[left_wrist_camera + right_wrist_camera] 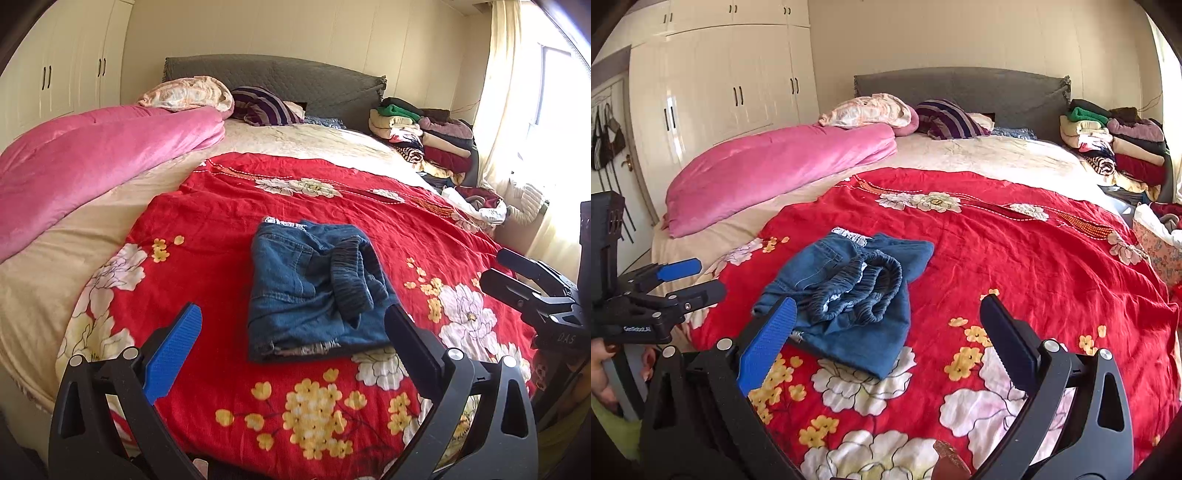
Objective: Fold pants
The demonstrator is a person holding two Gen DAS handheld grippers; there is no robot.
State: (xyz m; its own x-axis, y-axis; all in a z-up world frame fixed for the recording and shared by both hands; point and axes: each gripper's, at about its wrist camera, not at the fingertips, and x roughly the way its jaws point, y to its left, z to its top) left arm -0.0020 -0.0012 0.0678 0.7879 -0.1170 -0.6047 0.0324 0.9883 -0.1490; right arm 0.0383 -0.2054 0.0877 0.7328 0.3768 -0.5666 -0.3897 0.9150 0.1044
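Observation:
A pair of blue denim pants (314, 291) lies folded into a compact bundle on the red floral blanket (229, 206), its elastic waistband on top. It also shows in the right wrist view (849, 291). My left gripper (293, 317) is open and empty, held above the blanket just in front of the pants. My right gripper (888, 314) is open and empty, to the right of the pants' near edge. Each gripper shows in the other's view: the right one at the right edge (495, 269), the left one at the left edge (698, 277).
A rolled pink quilt (92, 162) lies along the bed's left side. Pillows (258, 105) sit by the grey headboard (295, 77). A pile of folded clothes (424, 136) is at the far right. White wardrobes (731, 81) stand at the left.

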